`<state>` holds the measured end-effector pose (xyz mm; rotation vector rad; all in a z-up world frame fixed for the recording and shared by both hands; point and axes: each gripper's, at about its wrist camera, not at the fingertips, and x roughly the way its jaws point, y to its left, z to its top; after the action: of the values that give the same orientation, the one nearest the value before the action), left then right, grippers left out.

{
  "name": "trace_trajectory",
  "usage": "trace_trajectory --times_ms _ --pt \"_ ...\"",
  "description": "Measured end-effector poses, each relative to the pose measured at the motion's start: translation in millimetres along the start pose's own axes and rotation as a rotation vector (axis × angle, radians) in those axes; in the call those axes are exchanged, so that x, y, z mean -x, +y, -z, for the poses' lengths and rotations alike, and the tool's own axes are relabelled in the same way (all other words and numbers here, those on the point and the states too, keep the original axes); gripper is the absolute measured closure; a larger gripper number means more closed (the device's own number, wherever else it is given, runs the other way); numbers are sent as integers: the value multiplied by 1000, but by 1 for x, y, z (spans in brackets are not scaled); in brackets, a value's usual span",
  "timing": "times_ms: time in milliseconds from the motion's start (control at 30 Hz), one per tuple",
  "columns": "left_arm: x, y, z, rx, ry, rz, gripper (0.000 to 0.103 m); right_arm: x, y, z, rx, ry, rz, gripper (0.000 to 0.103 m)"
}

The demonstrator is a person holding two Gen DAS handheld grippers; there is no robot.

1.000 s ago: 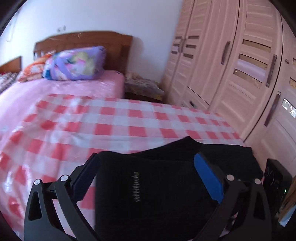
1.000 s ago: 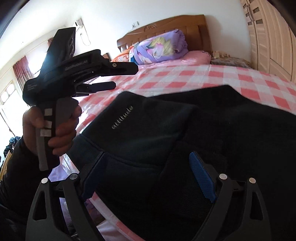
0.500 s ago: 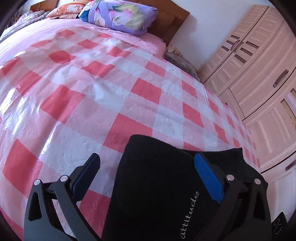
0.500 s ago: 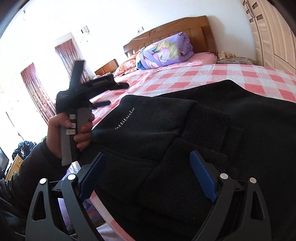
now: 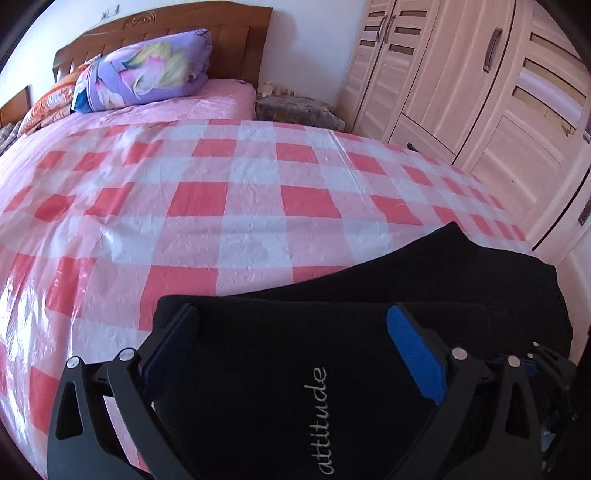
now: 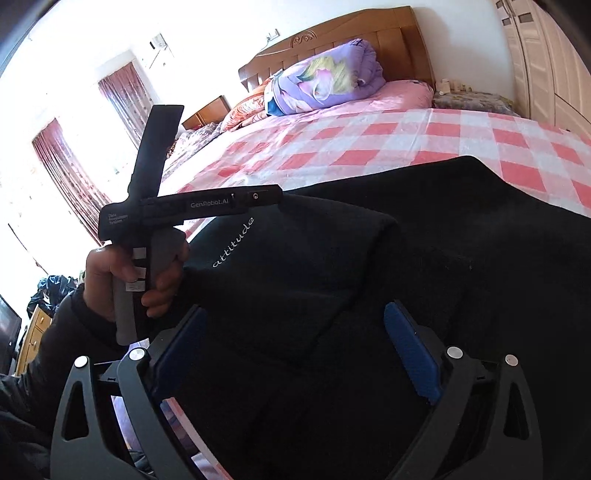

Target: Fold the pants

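Note:
The black pants (image 5: 332, 350) lie folded in layers on the near right corner of the bed, with white "attitude" lettering (image 5: 319, 421) on the top layer. My left gripper (image 5: 291, 350) is open, its blue-padded jaws spread wide over the top layer. In the right wrist view the pants (image 6: 406, 266) fill the foreground. My right gripper (image 6: 295, 350) is open over them, jaws apart. The left hand-held gripper body (image 6: 192, 206) shows there at the pants' left edge.
The bed carries a red and white checked sheet (image 5: 240, 192). A purple bundle (image 5: 144, 70) and a wooden headboard (image 5: 166, 33) are at the far end. A wooden wardrobe (image 5: 480, 92) stands along the right. Curtained windows (image 6: 66, 173) are on the left.
The left gripper has swung back to a level view and come down over the pants' lettered fold. The right gripper stays open over the pants, almost unmoved.

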<state>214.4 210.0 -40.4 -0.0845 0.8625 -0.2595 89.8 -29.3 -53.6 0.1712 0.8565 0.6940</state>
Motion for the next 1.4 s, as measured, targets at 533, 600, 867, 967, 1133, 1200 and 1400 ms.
trace_trajectory --times_ms 533,600,867,967,1133,1200,1400 --pt "29 33 4 225 -90 -151 2 8 -48 -49 -152 0 -16 4" --pt "35 30 4 215 -110 -147 2 19 -52 -61 -152 -37 -17 4" --pt "32 30 3 205 -100 -132 2 24 -31 -44 -62 -19 134 4" --pt "56 28 5 198 -170 -109 2 43 3 -25 80 -58 174 4" --pt "125 -6 17 41 -272 -117 2 41 28 5 182 -52 235 4" --pt "138 -21 36 -16 -266 -138 2 26 27 15 206 -9 267 4" --pt "108 -50 111 -194 -117 -226 2 13 8 43 170 32 258 4"
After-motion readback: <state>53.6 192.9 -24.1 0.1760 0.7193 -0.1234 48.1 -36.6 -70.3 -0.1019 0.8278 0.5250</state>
